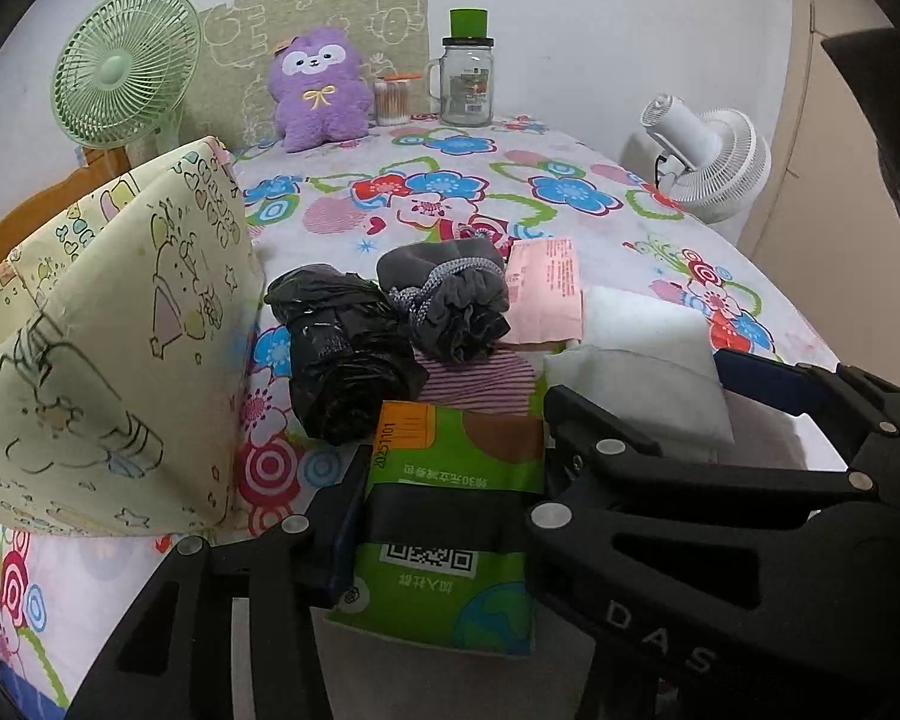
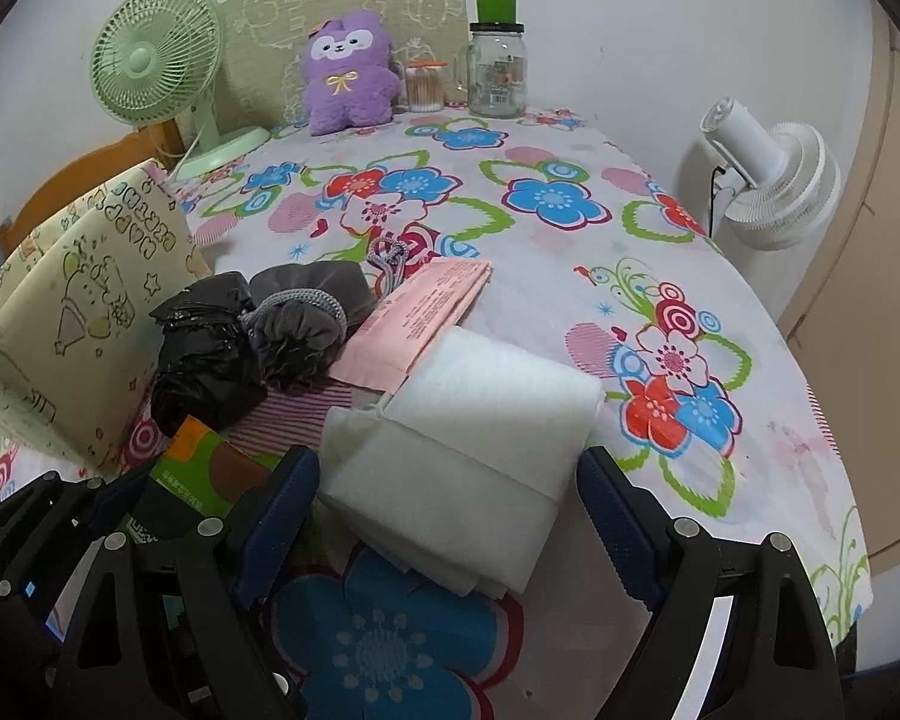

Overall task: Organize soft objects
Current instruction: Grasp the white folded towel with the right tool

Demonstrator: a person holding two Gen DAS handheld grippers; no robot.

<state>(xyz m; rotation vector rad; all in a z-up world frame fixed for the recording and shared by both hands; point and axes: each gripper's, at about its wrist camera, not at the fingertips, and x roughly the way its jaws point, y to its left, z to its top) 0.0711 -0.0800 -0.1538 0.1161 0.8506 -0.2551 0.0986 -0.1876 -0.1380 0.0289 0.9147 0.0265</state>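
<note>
My left gripper (image 1: 450, 498) is shut on a green tissue pack (image 1: 450, 546), held low over the flowered tablecloth (image 2: 570, 198). The pack also shows in the right wrist view (image 2: 192, 480). My right gripper (image 2: 450, 510) is open, its fingers on either side of a white foam pad (image 2: 474, 420) without touching it. The pad also shows in the left wrist view (image 1: 636, 360). Behind lie a black plastic bag (image 1: 342, 354), a grey drawstring pouch (image 1: 450, 300), a pink packet (image 1: 546, 294) and a striped cloth (image 1: 480, 384). A yellow fabric bin (image 1: 108, 360) stands at the left.
A purple plush toy (image 1: 321, 90), a jar of cotton swabs (image 1: 393, 99) and a glass jar with green lid (image 1: 467, 72) stand at the back. A green fan (image 1: 126, 75) is back left, a white fan (image 1: 714, 162) at the right table edge.
</note>
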